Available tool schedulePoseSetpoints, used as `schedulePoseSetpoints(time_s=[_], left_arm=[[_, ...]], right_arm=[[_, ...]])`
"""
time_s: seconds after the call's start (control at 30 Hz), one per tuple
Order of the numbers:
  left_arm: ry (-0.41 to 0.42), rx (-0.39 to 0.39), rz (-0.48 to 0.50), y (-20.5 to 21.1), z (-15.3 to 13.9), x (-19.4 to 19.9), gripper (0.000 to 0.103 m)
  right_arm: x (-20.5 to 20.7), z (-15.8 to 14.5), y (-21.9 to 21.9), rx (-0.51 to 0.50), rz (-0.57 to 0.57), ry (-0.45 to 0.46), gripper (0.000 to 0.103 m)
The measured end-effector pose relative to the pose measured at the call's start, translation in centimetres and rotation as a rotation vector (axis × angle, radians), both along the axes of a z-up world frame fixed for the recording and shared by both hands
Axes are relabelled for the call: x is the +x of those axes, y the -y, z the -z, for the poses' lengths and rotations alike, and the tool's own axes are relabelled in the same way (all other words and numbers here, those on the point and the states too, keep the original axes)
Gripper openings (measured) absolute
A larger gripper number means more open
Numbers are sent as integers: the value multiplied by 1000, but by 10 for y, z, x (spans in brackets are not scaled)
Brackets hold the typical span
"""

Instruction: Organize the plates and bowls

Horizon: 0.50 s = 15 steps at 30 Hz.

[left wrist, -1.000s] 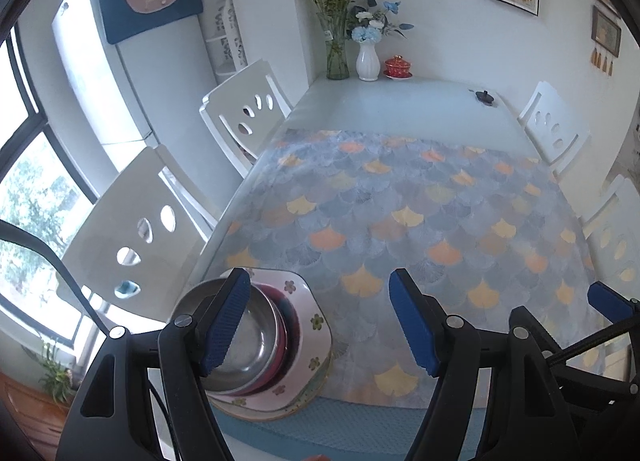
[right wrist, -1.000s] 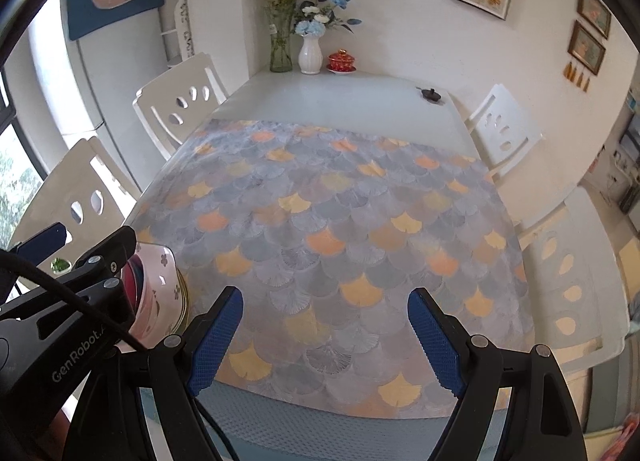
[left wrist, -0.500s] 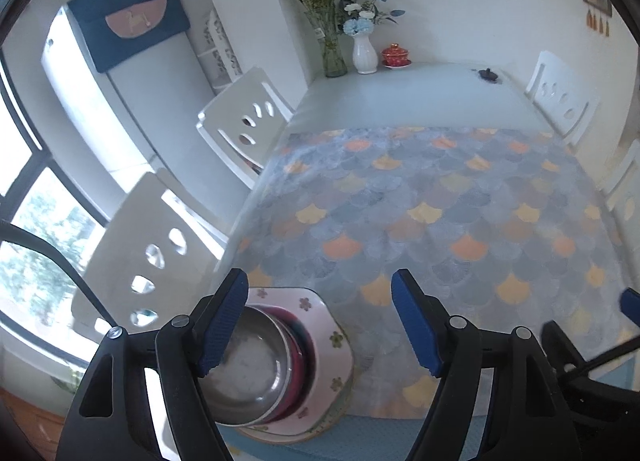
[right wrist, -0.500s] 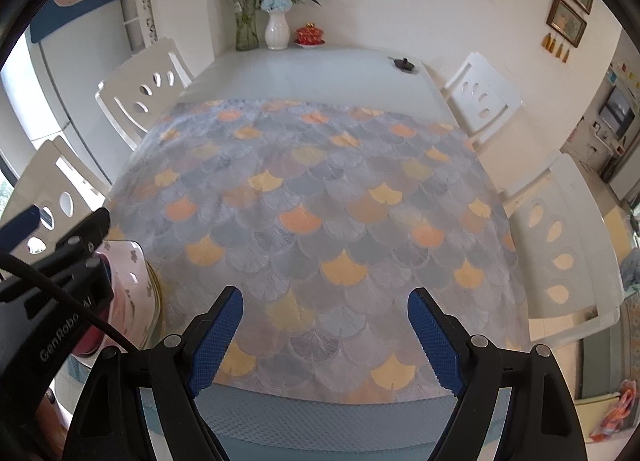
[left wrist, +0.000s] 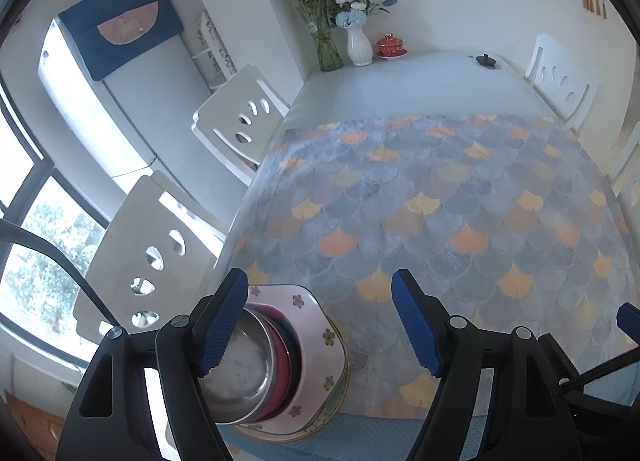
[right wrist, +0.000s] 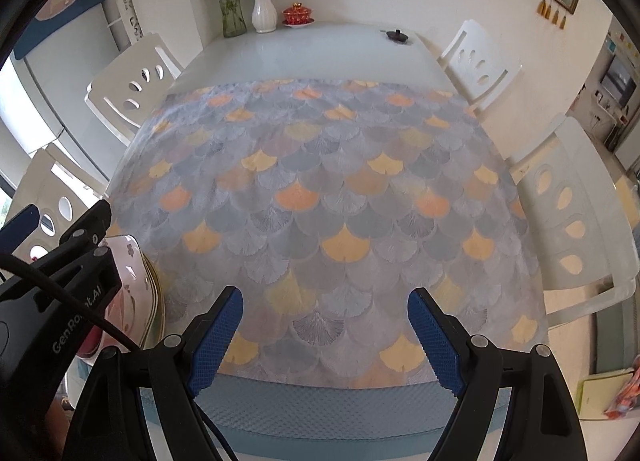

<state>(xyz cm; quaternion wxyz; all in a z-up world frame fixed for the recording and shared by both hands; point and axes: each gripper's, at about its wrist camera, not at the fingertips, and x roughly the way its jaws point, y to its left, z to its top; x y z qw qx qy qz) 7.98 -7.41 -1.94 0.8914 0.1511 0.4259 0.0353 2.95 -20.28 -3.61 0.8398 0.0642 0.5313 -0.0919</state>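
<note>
A stack of dishes sits at the table's near left corner. On top is a steel bowl [left wrist: 240, 377], nested in a red bowl [left wrist: 283, 355]. Both rest on a white flowered plate [left wrist: 320, 335], with more gold-rimmed plates [right wrist: 154, 293] under it. My left gripper [left wrist: 320, 323] hangs open just above the stack. Its left finger [left wrist: 222, 325] overlaps the steel bowl in the view, and no pad presses on anything. My right gripper [right wrist: 326, 341] stands open over the bare tablecloth [right wrist: 320, 189], to the right of the stack. Its blue tip [left wrist: 628, 319] shows in the left wrist view.
White chairs [right wrist: 128, 89] [right wrist: 576, 221] line both long sides of the table. At the far end stand a glass vase [right wrist: 232, 17], a white vase [right wrist: 264, 13], a red lidded cup [right wrist: 298, 15] and a small black object [right wrist: 397, 36]. A blue mat [right wrist: 320, 401] lies along the near edge.
Both grippers have sunk and tipped further down toward the table. In the left wrist view the stack has slid a little rightward under the left finger. Both jaws look unchanged.
</note>
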Motion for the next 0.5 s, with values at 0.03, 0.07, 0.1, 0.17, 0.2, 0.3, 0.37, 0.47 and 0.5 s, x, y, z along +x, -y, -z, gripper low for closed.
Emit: schedulePoseSetpoints(time_s=[0.03, 0.07, 0.1, 0.17, 0.2, 0.3, 0.37, 0.47, 0.5], left_arm=[[-2, -1, -1, 1, 1, 0, 73], [-7, 0, -2, 4, 2, 0, 73], [-8, 2, -1, 6, 2, -2, 73], [-13, 4, -4, 9, 4, -3, 73], [-19, -1, -8, 10, 5, -3, 73], [-50, -6, -19, 16, 8, -4, 73], [-44, 23, -20, 22, 10, -5, 73], [-40, 47, -16, 30, 11, -8, 73], [-43, 49, -15, 33, 12, -8, 73]], right_arm=[[-1, 1, 1, 1, -1, -2, 83], [-1, 2, 2, 1, -1, -3, 83], [-2, 2, 3, -2, 1, -3, 83], [-2, 4, 6, -10, 2, -2, 83], [-2, 5, 8, -9, 0, -1, 83], [-3, 6, 13, 8, 2, 9, 83], [-3, 8, 19, 12, 5, 15, 83], [-4, 12, 29, 11, 12, 16, 83], [-4, 13, 32, 12, 14, 16, 83]])
